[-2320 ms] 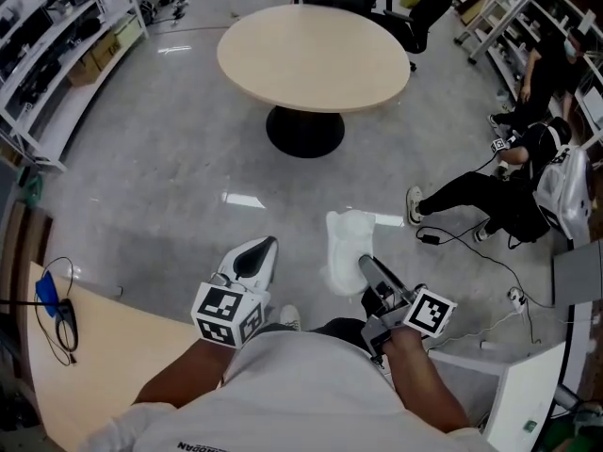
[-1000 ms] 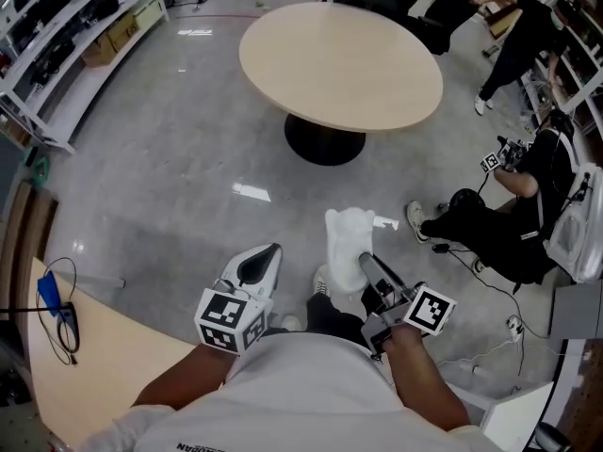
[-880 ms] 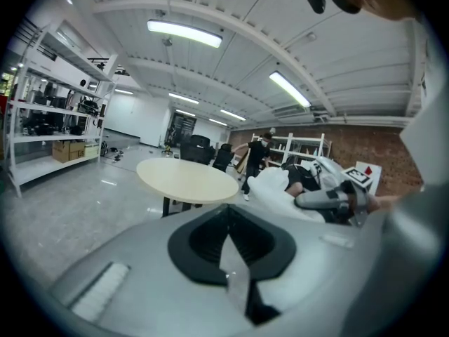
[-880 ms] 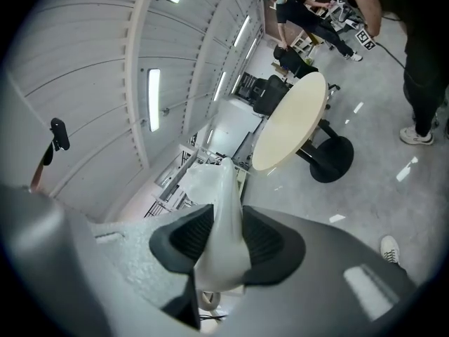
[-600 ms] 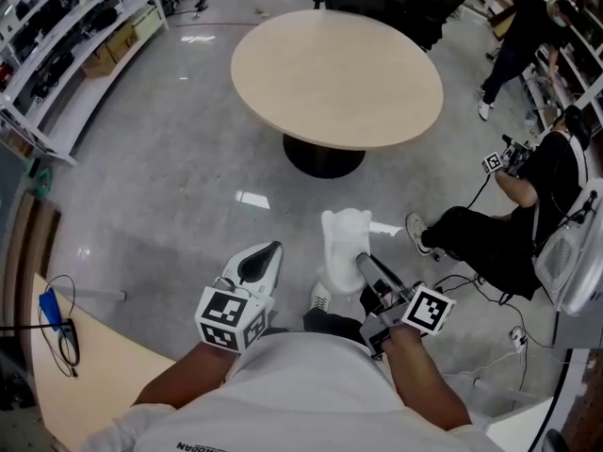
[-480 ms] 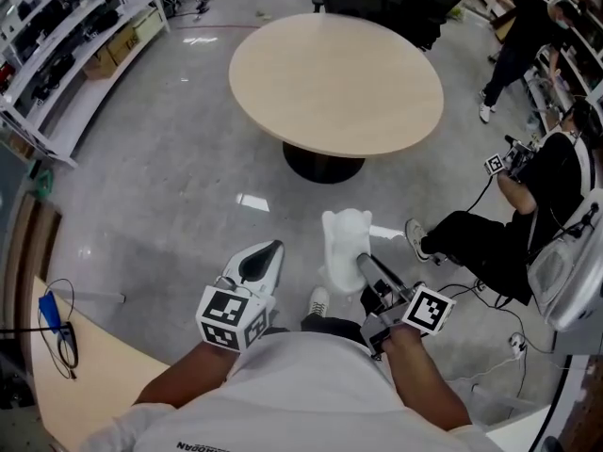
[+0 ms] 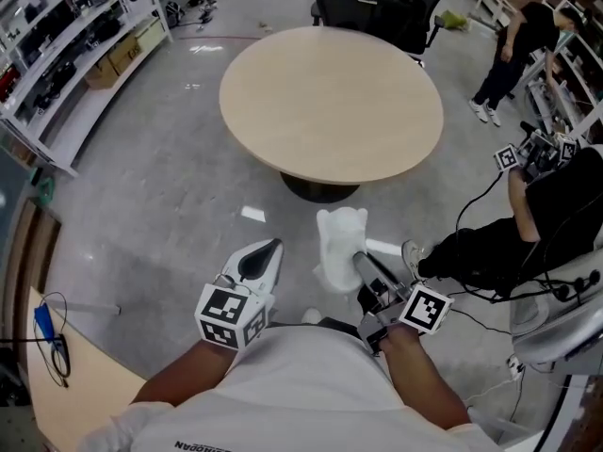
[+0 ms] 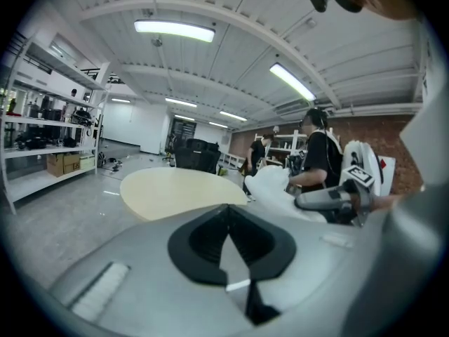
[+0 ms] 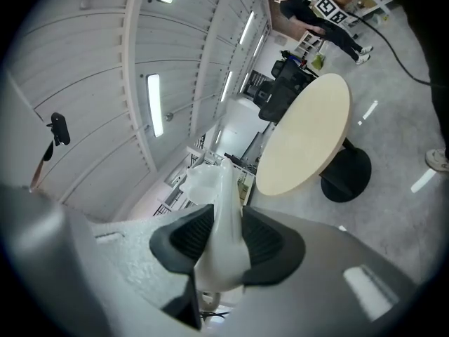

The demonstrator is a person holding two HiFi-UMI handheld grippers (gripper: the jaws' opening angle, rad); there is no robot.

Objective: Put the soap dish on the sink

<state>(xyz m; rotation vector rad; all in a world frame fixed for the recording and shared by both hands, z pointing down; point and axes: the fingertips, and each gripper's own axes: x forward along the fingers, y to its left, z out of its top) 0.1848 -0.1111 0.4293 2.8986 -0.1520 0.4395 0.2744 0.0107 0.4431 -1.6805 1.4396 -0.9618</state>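
Note:
My right gripper (image 7: pixel 362 269) is shut on a white soap dish (image 7: pixel 339 245), which sticks out ahead of it above the grey floor. In the right gripper view the soap dish (image 9: pixel 223 234) stands on edge, with the dark pads (image 9: pixel 184 239) pressed on both its sides. My left gripper (image 7: pixel 258 263) hangs beside it on the left, shut with nothing in it; in the left gripper view its pads (image 8: pixel 203 239) meet in a line. That view also shows the soap dish (image 8: pixel 275 188) and the right gripper (image 8: pixel 324 201) off to the right. No sink is in view.
A round beige table (image 7: pixel 330 102) on a black foot stands straight ahead. Black office chairs (image 7: pixel 377 3) are behind it. A seated person (image 7: pixel 528 238) with cables is at the right, another stands at the far right (image 7: pixel 509 50). Shelves (image 7: pixel 66 45) line the left; a wooden counter (image 7: pixel 66 384) is at lower left.
Both grippers have kept their places in the head view while the floor slid back: the round table is closer and lower in the picture. The soap dish stays gripped.

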